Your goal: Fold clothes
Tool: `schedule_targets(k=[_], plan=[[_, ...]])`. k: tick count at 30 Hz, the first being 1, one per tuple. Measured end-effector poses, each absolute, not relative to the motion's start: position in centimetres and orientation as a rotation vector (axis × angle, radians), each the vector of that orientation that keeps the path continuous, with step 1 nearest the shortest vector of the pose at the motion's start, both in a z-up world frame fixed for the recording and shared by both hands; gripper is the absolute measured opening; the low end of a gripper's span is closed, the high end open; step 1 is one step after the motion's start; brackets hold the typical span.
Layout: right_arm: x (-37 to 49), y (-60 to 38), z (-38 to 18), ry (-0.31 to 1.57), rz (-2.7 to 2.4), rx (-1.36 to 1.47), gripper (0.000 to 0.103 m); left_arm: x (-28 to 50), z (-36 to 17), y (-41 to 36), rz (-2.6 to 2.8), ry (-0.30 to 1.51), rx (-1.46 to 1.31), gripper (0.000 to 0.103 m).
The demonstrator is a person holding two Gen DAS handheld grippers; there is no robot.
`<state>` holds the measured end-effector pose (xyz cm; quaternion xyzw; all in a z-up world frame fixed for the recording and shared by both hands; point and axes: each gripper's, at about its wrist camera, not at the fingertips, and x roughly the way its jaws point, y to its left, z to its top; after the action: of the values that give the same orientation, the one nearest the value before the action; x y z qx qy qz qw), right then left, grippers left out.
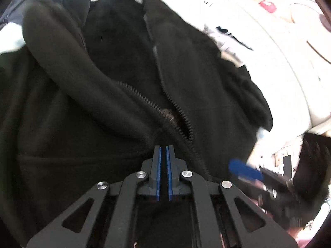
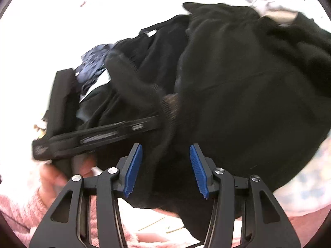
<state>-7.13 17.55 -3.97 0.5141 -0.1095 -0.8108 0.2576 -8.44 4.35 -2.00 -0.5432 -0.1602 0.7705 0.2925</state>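
1. A black zip-up fleece jacket (image 1: 115, 95) is seen crumpled on a white surface (image 1: 275, 66), its front lying open.
2. The zipper (image 1: 178, 111) is parted, its two toothed edges meeting just beyond the left hand-held gripper (image 1: 163, 150).
3. The left hand-held gripper's blue pads are nearly closed, only a narrow gap being left; whether jacket fabric is pinched there cannot be told.
4. The right hand-held gripper (image 2: 165, 150) is held wide open over the jacket's lower edge, with nothing grasped.
5. A hand (image 2: 55, 177) in a pink sleeve (image 2: 22, 212) is seen left of the jacket.
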Motion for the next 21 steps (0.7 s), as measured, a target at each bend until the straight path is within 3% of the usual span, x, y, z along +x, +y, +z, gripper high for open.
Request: schedule_targets(k=[2,4,6,11,15,17,21], plan=[[-8.2,17.5,-3.5,-0.264,-2.188,1.390,0.054,-8.6,-1.2,2.7,2.068,-0.469,-1.431,0.008],[-9.4,16.9,-3.4,-0.220,-2.165,1.391,0.054,-9.3,-0.3,0.6,2.138,-0.460,-1.414,0.017],[-10.8,15.4,-4.0,-0.167,-2.128,1.400,0.054,-10.6,0.5,-1.3,2.203,-0.456,-1.398,0.048],[-14.1,11.6,-5.3,-0.038,-2.031,1.418,0.057,-14.9,0.7,-5.9,2.310,-0.591,-1.407,0.049],[-16.8,8.5,-6.4,0.061,-1.951,1.429,0.057,-18.5,-0.2,-8.3,2.306,-0.749,-1.427,0.060],[-17.5,8.0,-7.1,0.068,-1.945,1.437,0.057,-19.7,-0.8,-7.8,2.208,-0.821,-1.423,0.060],[-18.5,7.7,-8.4,0.040,-1.952,1.452,0.057,-18.8,0.2,-5.6,2.285,-0.781,-1.352,0.058]])
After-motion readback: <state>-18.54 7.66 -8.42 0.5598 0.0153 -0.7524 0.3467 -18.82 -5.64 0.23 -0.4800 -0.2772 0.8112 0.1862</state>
